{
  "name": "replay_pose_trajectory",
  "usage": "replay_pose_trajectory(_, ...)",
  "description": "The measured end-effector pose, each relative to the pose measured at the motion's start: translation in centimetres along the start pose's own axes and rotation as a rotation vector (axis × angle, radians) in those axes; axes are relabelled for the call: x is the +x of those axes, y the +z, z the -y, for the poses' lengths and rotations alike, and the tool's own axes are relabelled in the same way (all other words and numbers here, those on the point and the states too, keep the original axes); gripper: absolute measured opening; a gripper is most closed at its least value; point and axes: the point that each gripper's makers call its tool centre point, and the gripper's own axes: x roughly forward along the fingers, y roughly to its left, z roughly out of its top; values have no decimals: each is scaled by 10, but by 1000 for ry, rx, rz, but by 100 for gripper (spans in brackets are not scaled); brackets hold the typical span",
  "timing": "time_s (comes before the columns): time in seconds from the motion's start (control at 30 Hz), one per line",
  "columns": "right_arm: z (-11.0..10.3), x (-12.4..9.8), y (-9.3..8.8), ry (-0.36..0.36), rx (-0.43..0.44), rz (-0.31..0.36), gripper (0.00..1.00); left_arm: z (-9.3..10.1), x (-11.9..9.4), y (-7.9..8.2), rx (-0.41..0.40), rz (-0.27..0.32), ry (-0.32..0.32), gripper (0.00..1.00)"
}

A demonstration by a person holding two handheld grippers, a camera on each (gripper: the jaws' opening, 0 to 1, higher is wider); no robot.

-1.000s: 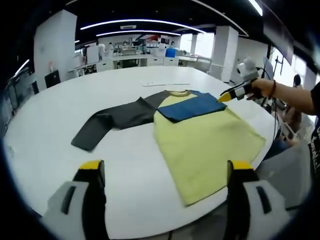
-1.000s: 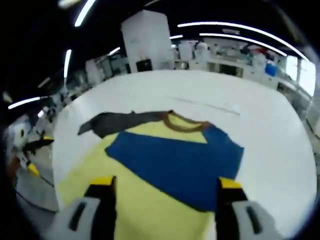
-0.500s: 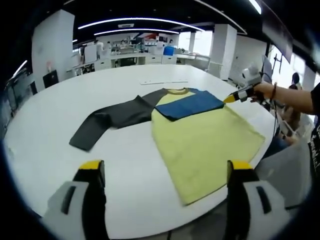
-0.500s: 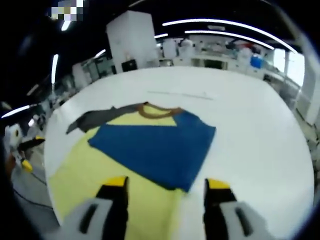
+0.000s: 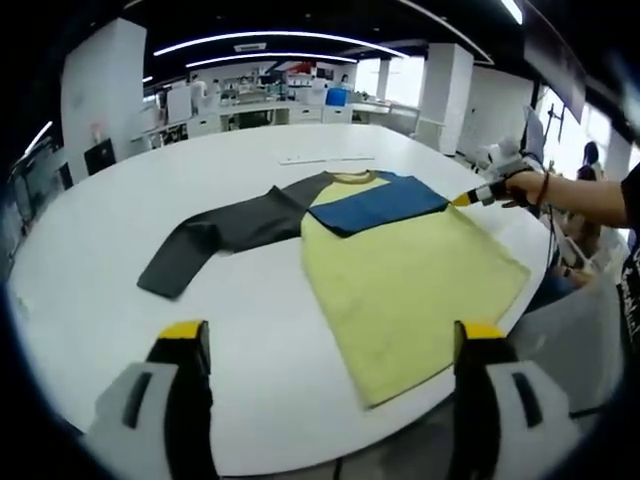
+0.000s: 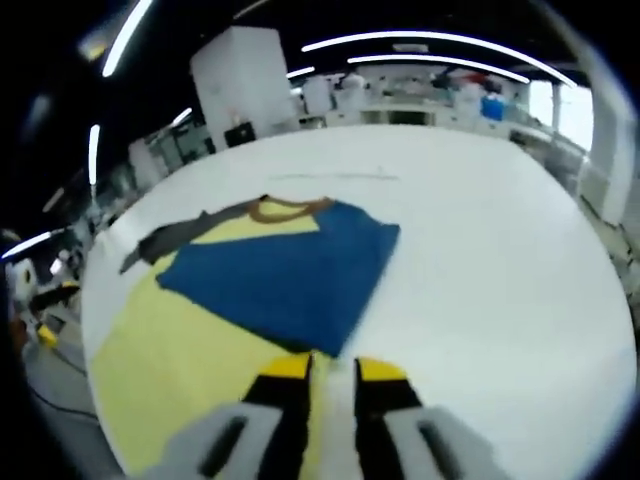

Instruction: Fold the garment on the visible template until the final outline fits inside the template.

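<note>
Compared with a second ago, the right gripper (image 6: 329,368) has brought its yellow-tipped jaws from wide apart to nearly pressed together, with only a thin slit between them; its tips sit right at the near edge of the blue sleeve (image 6: 285,285), which reaches the slit, though whether they actually pinch cloth I cannot tell. In the left gripper view the right gripper (image 5: 468,198) is seen at the right, held by a person's hand (image 5: 522,187), its tip at the garment's far right edge beside the folded blue sleeve (image 5: 380,203). The garment (image 5: 405,280) lies flat on the white round worktop (image 5: 110,290) ahead of the left gripper (image 5: 330,345) and slightly to its right: a yellow body with the blue sleeve folded across the chest and the dark grey sleeve (image 5: 225,238) stretched out to the left. The left gripper hangs back from the cloth, its jaws spread wide with nothing between them, just as before. No container is in view; a thin pale line (image 5: 325,158) lies on the worktop beyond the collar.
</note>
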Motion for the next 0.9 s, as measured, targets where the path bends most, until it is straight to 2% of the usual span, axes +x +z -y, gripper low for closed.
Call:
replay_pose_trajectory(0.1,2,2,0,-3,15,11,5,-2,2,-1,2,-6,-1,98)
replay_pose_trajectory(0.17,12,10,2,6,36,13,5,-2,3,-2,2,-9,-3,98)
replay_pose_trajectory(0.53,-3,15,3,68,114,42,0,-14,7,-10,8,-31,-1,97)
replay_pose_trajectory(0.63,-2,16,3,68,80,35,0,-15,7,-11,6,-32,1,97)
replay_pose_trajectory(0.7,13,18,2,28,33,17,0,-14,6,-11,5,-29,3,97)
replay_pose_trajectory(0.77,8,8,1,1,-2,7,0,-15,6,-11,4,-30,6,97)
replay_pose_trajectory(0.9,16,3,2,-45,-91,-10,0,-17,6,-15,5,-40,7,97)
